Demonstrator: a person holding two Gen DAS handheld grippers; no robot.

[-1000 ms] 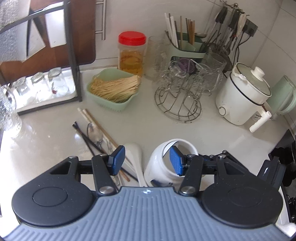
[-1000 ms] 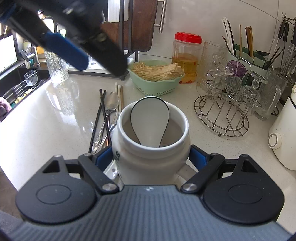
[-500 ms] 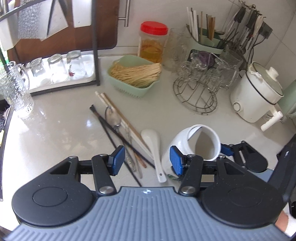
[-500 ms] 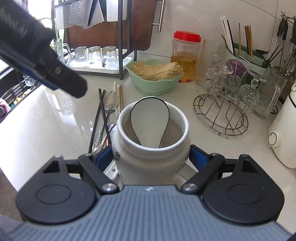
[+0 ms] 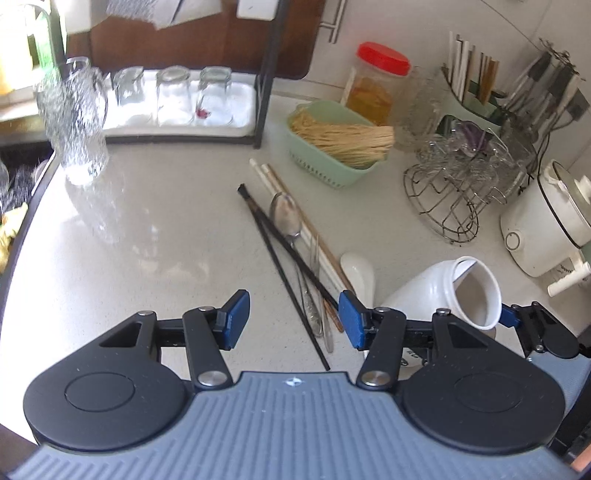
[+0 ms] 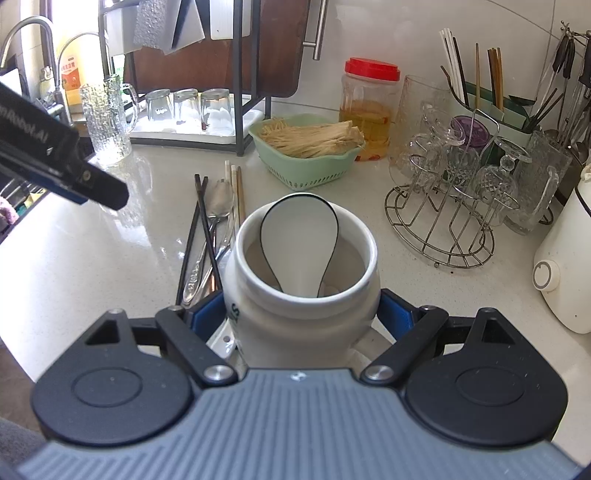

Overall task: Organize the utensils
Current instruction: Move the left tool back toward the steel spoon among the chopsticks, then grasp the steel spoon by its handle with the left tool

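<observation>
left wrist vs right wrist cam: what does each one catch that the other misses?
Left wrist only: the left gripper with open jaws over the loose chopsticks, and a white ceramic spoon on the counter beside the jar.
Right wrist only: the black-rimmed spoon inside the jar, and the faucet.
Both: the white jar tilted in the right gripper, the metal spoon, the green basket.

A home kitchen: faucet (image 6: 22, 40), glass rack (image 6: 443, 221), rice cooker (image 5: 546, 221) on a counter (image 5: 166, 229)

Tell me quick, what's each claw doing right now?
Left gripper: open, holding nothing.
Right gripper: closed on the white jar.
</observation>
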